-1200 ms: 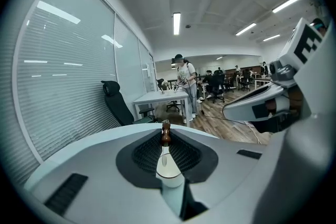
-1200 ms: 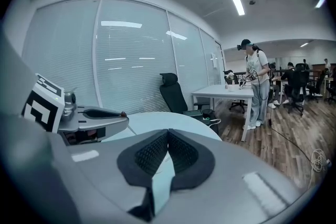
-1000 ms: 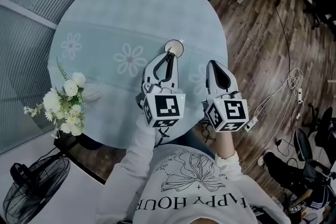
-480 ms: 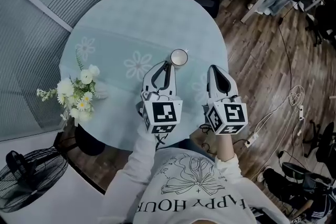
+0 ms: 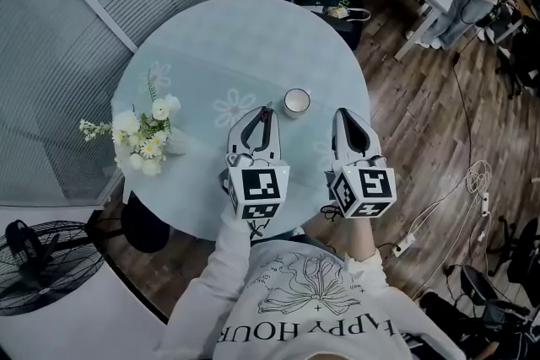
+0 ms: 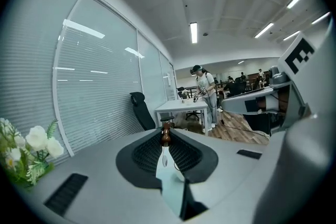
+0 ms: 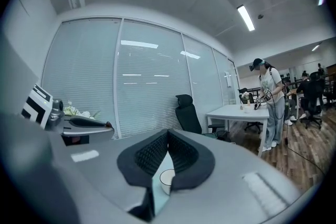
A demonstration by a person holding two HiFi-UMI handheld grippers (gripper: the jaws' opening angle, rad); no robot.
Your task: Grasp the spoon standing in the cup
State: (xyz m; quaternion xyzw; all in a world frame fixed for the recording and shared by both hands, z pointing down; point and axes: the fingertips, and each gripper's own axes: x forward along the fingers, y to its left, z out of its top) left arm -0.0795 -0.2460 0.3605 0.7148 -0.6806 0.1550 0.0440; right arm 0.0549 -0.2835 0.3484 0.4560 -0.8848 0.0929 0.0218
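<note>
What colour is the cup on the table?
White. The cup shows best in the head view.

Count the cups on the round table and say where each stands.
1. The white cup stands on the round table, past the tips of the left claw and right claw, between them. The bouquet could hide another.

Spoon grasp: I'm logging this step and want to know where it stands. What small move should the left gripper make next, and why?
Probably just hold the grip steady, clear of the cup, without loosening. The left gripper is shut on the spoon, whose brown end shows at the jaw tips. The cup stands on the table apart from those tips, so the grasp looks made.
</note>
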